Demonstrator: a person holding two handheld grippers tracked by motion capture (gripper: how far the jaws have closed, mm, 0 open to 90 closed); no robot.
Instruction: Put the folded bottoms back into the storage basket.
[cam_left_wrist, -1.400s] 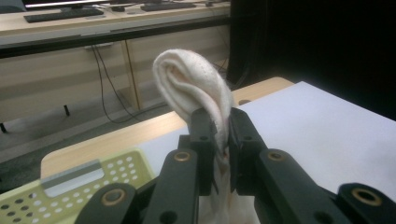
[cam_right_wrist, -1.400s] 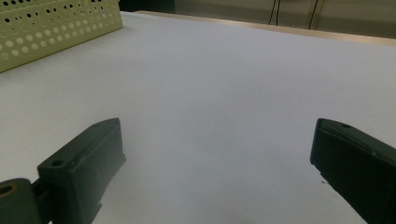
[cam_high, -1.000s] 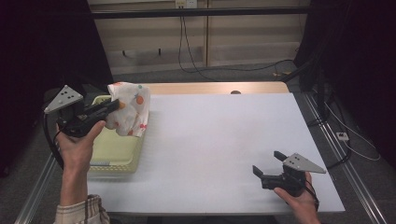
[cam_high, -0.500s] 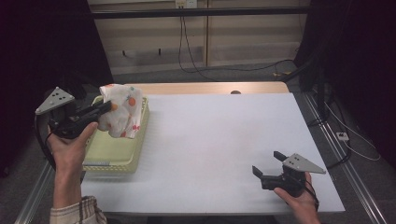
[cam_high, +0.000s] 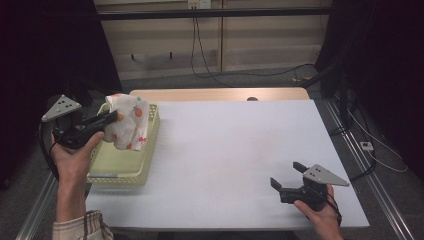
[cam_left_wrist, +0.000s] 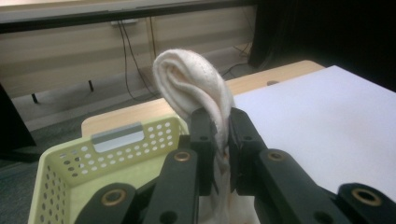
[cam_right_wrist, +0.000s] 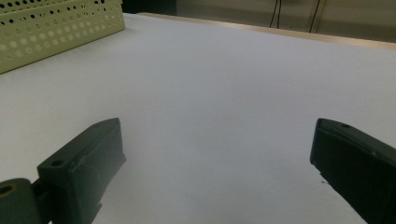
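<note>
1. High view: left gripper (cam_high: 111, 119) is clamped on a cloth (cam_high: 128, 122), white with orange spots, which hangs from its jaws above the far end of the basket (cam_high: 150, 137). Whether the hem touches the basket floor I cannot tell. Right gripper (cam_high: 287, 179) sits low over the table (cam_high: 225, 145), well apart from the left one, jaws apart with nothing between them.

2. High view, the step as I judge it: moving the cloth between basket and table. To do it well, keep the pinch firm, lift until the hem clears the rim on the gripper's right, then swing over the open table. The right gripper could catch a free corner.

3. Left gripper view: left gripper (cam_left_wrist: 218, 135) pinches a fold of the cloth (cam_left_wrist: 198, 88); a loop stands above the jaws and the rest drops below. The basket (cam_left_wrist: 74, 172) lies below and to the left, its perforated wall close by.

4. Right gripper view: right gripper (cam_right_wrist: 217, 154) is wide open over bare table (cam_right_wrist: 210, 79). The basket (cam_right_wrist: 56, 28) wall is far ahead to the left. Nothing blocks the path except the basket rim.
</note>
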